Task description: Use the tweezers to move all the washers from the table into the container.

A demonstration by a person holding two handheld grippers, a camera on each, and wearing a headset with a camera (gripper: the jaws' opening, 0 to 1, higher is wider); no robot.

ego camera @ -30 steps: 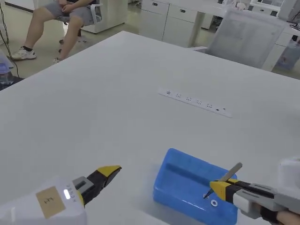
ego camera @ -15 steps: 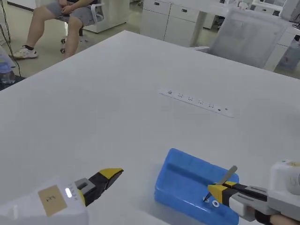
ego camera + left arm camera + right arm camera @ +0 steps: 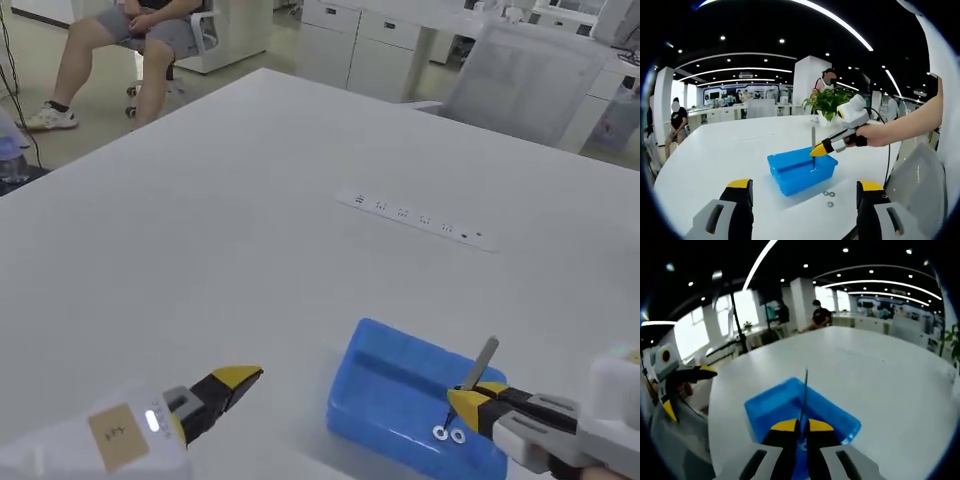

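A blue container (image 3: 395, 385) stands near the table's front edge, with two washers (image 3: 449, 433) lying inside it. My right gripper (image 3: 462, 396) hovers over the container's right part, shut on the tweezers (image 3: 484, 358), whose tips point down into it. In the right gripper view the tweezers (image 3: 804, 390) stick out between the shut jaws above the container (image 3: 770, 410). My left gripper (image 3: 238, 378) rests to the left of the container, open and empty. In the left gripper view two washers (image 3: 828, 198) lie on the table in front of the container (image 3: 790, 175).
A white power strip (image 3: 415, 215) lies mid-table beyond the container. A seated person (image 3: 140, 25) is at the far left, a chair (image 3: 530, 80) and cabinets behind the table. A potted plant (image 3: 827, 100) stands at the far side.
A second washer now lies in the container beside the first. The tweezers stand more upright over it. The left gripper has stayed put.
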